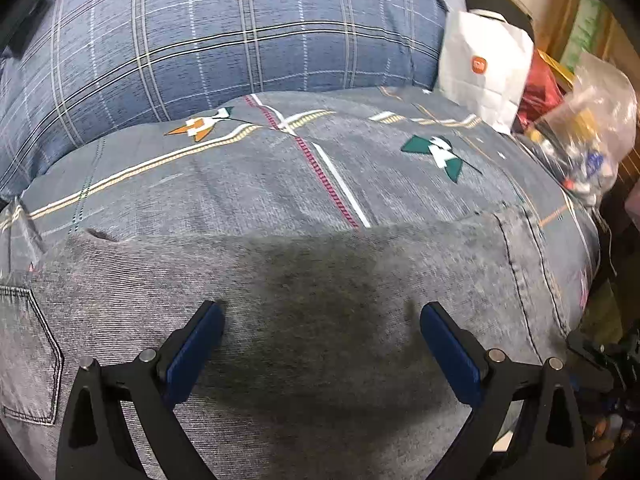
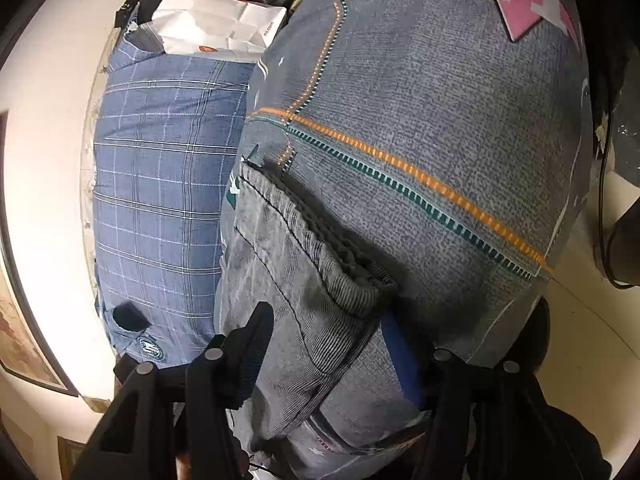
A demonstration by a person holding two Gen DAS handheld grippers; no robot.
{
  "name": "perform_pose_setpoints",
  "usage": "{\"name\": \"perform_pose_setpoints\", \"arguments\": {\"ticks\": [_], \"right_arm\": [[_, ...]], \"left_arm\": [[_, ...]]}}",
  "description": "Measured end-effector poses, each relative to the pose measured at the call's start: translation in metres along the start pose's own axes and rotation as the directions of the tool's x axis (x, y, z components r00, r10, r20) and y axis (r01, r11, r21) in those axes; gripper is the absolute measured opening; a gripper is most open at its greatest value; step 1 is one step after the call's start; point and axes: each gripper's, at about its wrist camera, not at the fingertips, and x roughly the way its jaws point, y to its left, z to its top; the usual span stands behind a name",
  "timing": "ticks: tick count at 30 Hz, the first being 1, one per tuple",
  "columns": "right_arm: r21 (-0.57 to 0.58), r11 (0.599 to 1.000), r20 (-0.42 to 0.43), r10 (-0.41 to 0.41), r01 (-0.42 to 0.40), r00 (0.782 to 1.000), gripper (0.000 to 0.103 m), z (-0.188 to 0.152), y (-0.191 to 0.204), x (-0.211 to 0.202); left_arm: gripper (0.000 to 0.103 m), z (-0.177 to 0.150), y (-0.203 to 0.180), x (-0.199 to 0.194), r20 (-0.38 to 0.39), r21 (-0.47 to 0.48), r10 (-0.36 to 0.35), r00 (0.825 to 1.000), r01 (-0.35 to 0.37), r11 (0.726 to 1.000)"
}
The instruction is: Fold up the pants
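Note:
Grey denim pants point(image 1: 304, 280) lie spread on a patterned grey bedsheet point(image 1: 256, 176), with a back pocket point(image 1: 28, 356) at the left. My left gripper point(image 1: 322, 320) hovers just above the pants, jaws wide open and empty. In the right wrist view the hem end of the pants point(image 2: 296, 280) lies between the jaws of my right gripper point(image 2: 328, 324). Its jaws are still apart around the cloth, one blue pad point(image 2: 400, 356) on the right side of the fabric.
A blue plaid pillow point(image 1: 224, 36) lies beyond the pants at the bed's far side. A white paper bag point(image 1: 484, 68), a red bag and a clear plastic bag point(image 1: 588, 132) of items crowd the right. The bed edge and pale floor point(image 2: 592, 320) show in the right wrist view.

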Motion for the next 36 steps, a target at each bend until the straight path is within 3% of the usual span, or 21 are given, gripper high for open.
{"name": "perform_pose_setpoints", "arguments": {"ticks": [8,10,12,18,23,27,30,33,34,36], "right_arm": [[0.063,0.997,0.014,-0.041,0.040,0.999,0.057,0.004,0.002,0.006],[0.061,0.994,0.017,-0.094,0.093,0.995,0.036,0.004,0.004,0.006],[0.076,0.992,0.014,-0.104,0.103,0.994,0.026,0.005,0.000,0.006],[0.027,0.983,0.038,-0.183,0.182,0.982,0.027,0.003,0.011,0.002],[0.010,0.982,0.036,-0.191,0.190,0.981,0.029,0.007,0.012,0.009],[-0.026,0.979,0.040,-0.200,0.201,0.979,0.020,0.010,0.017,0.009],[-0.065,0.975,0.059,-0.209,0.213,0.976,0.016,0.008,0.028,0.008],[-0.122,0.965,0.084,-0.223,0.232,0.971,0.015,0.006,0.044,0.008],[-0.146,0.960,0.093,-0.228,0.240,0.969,0.014,0.005,0.052,0.007],[-0.182,0.951,0.109,-0.233,0.250,0.966,0.014,0.000,0.063,0.002]], "left_arm": [[0.100,-0.005,-0.007,0.020,-0.027,0.047,0.130,0.991,-0.129,0.991],[0.100,-0.005,-0.009,0.020,-0.021,0.070,0.142,0.990,-0.140,0.988],[0.100,-0.004,-0.006,0.017,-0.032,0.054,0.124,0.992,-0.122,0.991],[0.100,0.001,0.003,-0.005,0.030,0.025,0.113,0.993,-0.114,0.993],[0.100,-0.009,-0.001,0.017,-0.030,0.105,0.199,0.980,-0.194,0.975],[0.099,-0.011,-0.003,-0.014,0.035,0.121,0.175,0.984,-0.178,0.977],[0.099,-0.029,0.006,-0.040,0.106,0.165,0.206,0.973,-0.222,0.961],[0.099,-0.042,0.017,-0.023,0.046,0.171,0.273,0.961,-0.277,0.945],[0.101,-0.044,0.021,-0.004,-0.010,0.179,0.296,0.955,-0.290,0.940],[0.102,-0.043,0.025,-0.001,0.002,0.143,0.276,0.961,-0.274,0.951]]}}
